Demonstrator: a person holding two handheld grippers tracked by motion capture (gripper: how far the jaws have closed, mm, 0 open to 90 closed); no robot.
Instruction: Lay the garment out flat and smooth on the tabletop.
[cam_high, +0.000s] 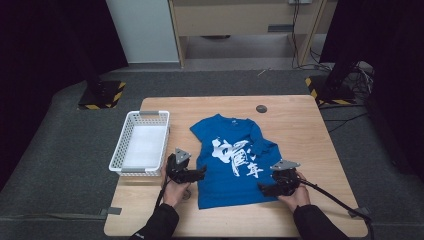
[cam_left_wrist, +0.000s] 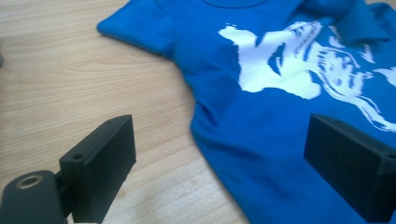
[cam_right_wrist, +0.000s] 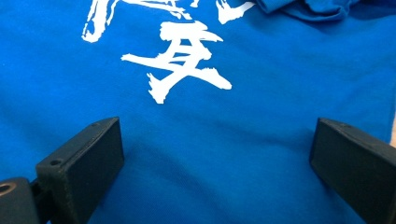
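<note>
A blue T-shirt (cam_high: 231, 162) with white brush lettering is lying flat at the centre of the wooden table (cam_high: 300, 125) in the high view, collar pointing toward the top of the frame and hem toward the bottom, so its long axis is running from top to bottom of the picture. One sleeve is looking bunched at the shirt's right edge.

The left gripper (cam_high: 192, 175) is sitting at the shirt's lower left edge, its 2 jaws standing wide apart and holding nothing. In the left gripper view the jaws are straddling the garment's side edge: one is hovering over bare wood, the other over blue cloth (cam_left_wrist: 261, 154).

The right gripper (cam_high: 270, 188) is sitting at the lower right of the shirt, likewise spread open and empty, with both jaws lying over fabric (cam_right_wrist: 210, 154) just below the white lettering.

A white slatted basket (cam_high: 141, 142) is standing empty at the left of the frame, just beside the shirt.

Each hand is about equally near its own side of the hem end, so a 2-handed pinch of the lower corners, probably for a fold toward the collar, looks like the likely move.
</note>
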